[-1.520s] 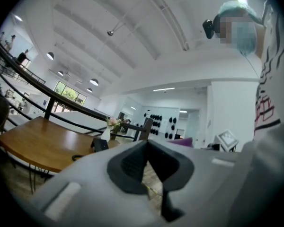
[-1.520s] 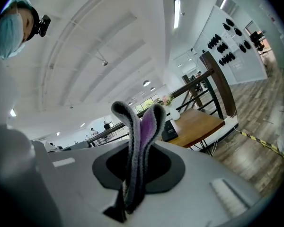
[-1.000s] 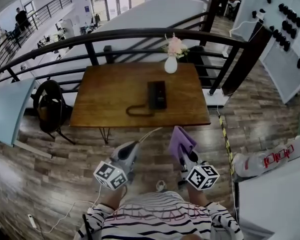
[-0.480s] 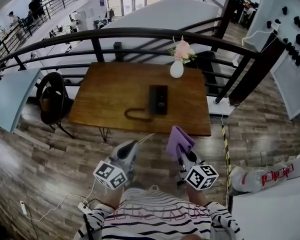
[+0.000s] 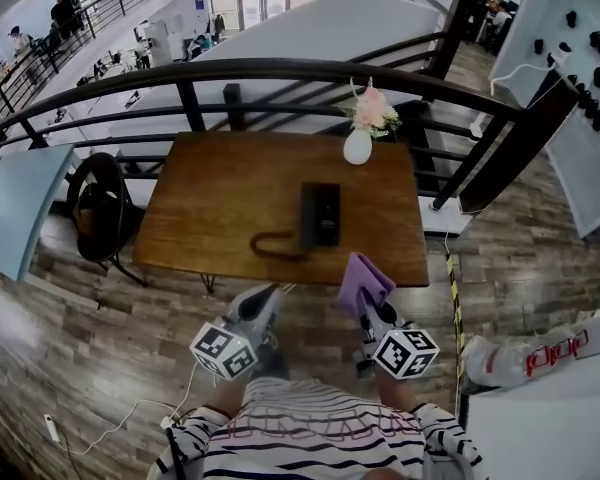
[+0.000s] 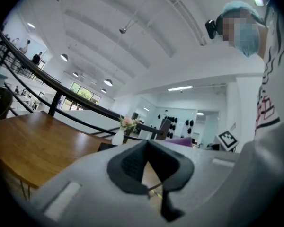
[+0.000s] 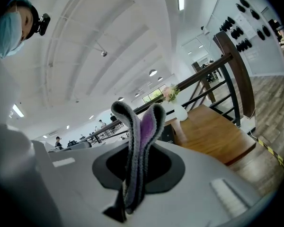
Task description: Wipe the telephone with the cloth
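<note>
Clamping purple cloth [image 7: 144,126] tight — right claw [image 7: 132,188]

Ahead of the left gripper [image 5: 268,293] and the right gripper [image 5: 363,306] stands a wooden table [image 5: 210,198] on thin dark legs. At its far edge, ahead of the right gripper, a white vase [image 5: 358,148] holds pink flowers [image 5: 370,113]. Beyond the table, farther from both grippers, runs a black railing [image 5: 280,68]. Well to the left of the left gripper, a black chair [image 5: 100,208] stands by the table's end. Below and left of the left gripper, a white cable [image 5: 120,418] trails over the wood-plank floor [image 5: 80,338]. Right of the right gripper, a yellow-and-black strip [image 5: 453,303] lies on that floor.
</note>
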The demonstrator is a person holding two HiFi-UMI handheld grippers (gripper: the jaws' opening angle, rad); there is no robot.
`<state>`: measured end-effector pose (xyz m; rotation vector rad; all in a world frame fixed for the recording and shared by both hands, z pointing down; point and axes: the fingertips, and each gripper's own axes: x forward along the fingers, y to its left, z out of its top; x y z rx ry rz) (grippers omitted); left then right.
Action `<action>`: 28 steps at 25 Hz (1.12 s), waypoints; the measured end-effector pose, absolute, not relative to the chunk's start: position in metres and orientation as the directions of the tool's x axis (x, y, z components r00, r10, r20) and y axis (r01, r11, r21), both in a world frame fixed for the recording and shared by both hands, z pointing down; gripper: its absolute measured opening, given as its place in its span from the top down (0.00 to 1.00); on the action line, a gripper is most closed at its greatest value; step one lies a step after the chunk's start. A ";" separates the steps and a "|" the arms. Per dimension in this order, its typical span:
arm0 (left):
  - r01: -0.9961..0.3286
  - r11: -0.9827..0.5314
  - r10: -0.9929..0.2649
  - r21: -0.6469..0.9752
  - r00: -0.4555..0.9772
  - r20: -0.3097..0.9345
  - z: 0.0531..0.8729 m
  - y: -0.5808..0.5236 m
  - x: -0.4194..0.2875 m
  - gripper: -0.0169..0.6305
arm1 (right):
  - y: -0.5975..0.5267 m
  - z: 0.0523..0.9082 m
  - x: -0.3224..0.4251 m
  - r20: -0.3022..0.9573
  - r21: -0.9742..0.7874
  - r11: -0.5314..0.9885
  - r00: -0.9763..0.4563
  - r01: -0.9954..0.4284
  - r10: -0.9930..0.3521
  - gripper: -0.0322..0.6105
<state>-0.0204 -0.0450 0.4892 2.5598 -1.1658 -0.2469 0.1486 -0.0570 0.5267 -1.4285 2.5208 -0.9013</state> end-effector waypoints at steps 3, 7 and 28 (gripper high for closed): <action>-0.676 -0.650 -0.726 0.347 0.687 -0.024 0.485 -0.079 -0.032 0.97 | -0.087 0.527 0.133 0.203 -0.538 0.355 -0.526 -0.764 -0.826 0.89; -0.644 -0.687 -0.692 0.338 0.721 -0.032 0.474 -0.123 -0.057 0.97 | -0.126 0.518 0.106 0.196 -0.535 0.328 -0.493 -0.778 -0.848 0.89; -0.564 -0.741 -0.610 0.366 0.792 -0.015 0.485 -0.250 -0.123 0.97 | -0.250 0.546 0.034 0.250 -0.537 0.225 -0.408 -0.813 -0.878 0.89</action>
